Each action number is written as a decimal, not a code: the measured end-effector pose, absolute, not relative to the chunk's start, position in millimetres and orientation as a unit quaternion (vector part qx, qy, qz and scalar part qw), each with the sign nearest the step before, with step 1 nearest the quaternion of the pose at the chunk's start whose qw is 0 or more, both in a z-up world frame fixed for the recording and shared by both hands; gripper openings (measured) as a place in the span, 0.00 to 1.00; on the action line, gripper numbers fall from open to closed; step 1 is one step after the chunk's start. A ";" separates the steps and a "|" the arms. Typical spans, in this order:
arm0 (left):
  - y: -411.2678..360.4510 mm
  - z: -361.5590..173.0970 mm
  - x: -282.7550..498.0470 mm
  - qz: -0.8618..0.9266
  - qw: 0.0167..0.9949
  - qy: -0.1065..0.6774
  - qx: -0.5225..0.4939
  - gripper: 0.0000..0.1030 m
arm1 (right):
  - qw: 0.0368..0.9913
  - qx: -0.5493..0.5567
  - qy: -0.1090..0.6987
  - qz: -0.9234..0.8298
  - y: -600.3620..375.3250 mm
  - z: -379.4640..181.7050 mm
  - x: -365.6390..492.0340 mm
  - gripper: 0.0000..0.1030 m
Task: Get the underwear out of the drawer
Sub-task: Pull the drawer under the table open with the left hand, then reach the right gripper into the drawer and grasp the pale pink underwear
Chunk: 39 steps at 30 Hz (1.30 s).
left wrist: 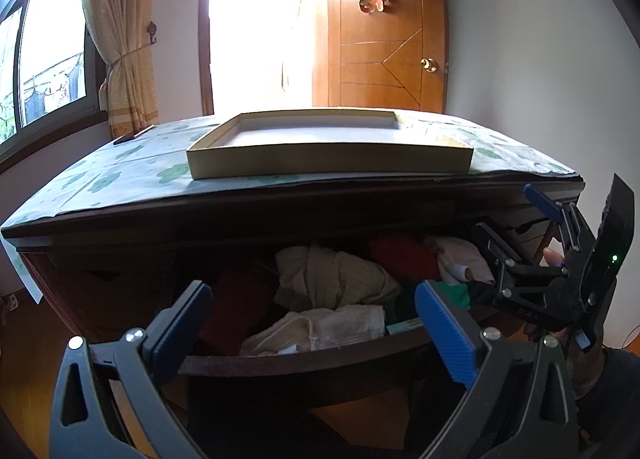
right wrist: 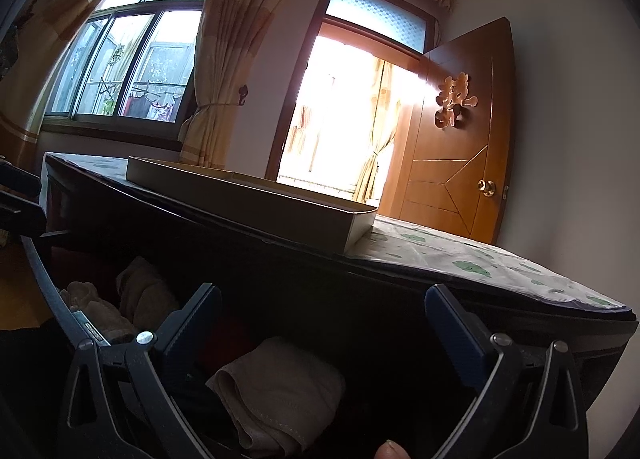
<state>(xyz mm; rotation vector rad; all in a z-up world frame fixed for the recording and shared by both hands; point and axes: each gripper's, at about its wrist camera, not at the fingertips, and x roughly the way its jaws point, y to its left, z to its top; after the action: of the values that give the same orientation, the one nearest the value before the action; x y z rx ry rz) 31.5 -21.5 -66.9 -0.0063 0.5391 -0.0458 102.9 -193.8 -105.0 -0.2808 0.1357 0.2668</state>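
Note:
The dark wooden drawer (left wrist: 304,363) is pulled open and holds several folded pieces of underwear: cream ones (left wrist: 332,279), a pale one at the front (left wrist: 320,329) and a red one (left wrist: 400,257). My left gripper (left wrist: 316,323) is open and empty, just in front of the drawer's front rim. My right gripper (left wrist: 516,219) is open at the drawer's right end, above the clothes. In the right wrist view it (right wrist: 324,323) hovers open over a folded beige piece (right wrist: 280,391); more cream pieces (right wrist: 140,291) lie to the left.
The dresser top (left wrist: 120,175) is covered with a white cloth with green flowers. A shallow cardboard tray (left wrist: 332,155) stands on it. Behind are a wooden door (left wrist: 384,59), a bright doorway, a curtain (left wrist: 120,31) and a window. A dark object (left wrist: 134,134) lies at the top's far left.

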 end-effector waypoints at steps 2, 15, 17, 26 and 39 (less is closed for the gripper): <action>-22.3 -66.7 31.7 -0.023 0.963 0.267 -0.002 1.00 | 0.978 -0.141 0.074 0.132 -193.6 -104.8 101.7 0.99; -23.2 -65.2 30.2 -0.024 0.963 0.268 0.002 1.00 | 0.975 -0.142 0.105 0.135 -195.4 -100.9 89.6 0.99; -23.7 -65.2 29.0 -0.024 0.963 0.268 0.002 1.00 | 0.974 -0.145 0.107 0.134 -195.1 -101.2 85.5 0.99; -24.6 -66.2 28.0 -0.022 0.962 0.273 0.004 1.00 | 0.973 -0.142 0.118 0.138 -196.9 -97.3 71.8 0.99; -22.4 -63.6 24.7 -0.020 0.962 0.273 0.003 1.00 | 0.965 -0.144 0.160 0.147 -196.6 -96.3 60.0 0.99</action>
<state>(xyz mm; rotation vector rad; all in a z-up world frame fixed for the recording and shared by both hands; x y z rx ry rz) 24.7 -22.4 -63.6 0.0058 0.5531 -0.0404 60.0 -196.6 -96.3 -0.2913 0.3231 0.2984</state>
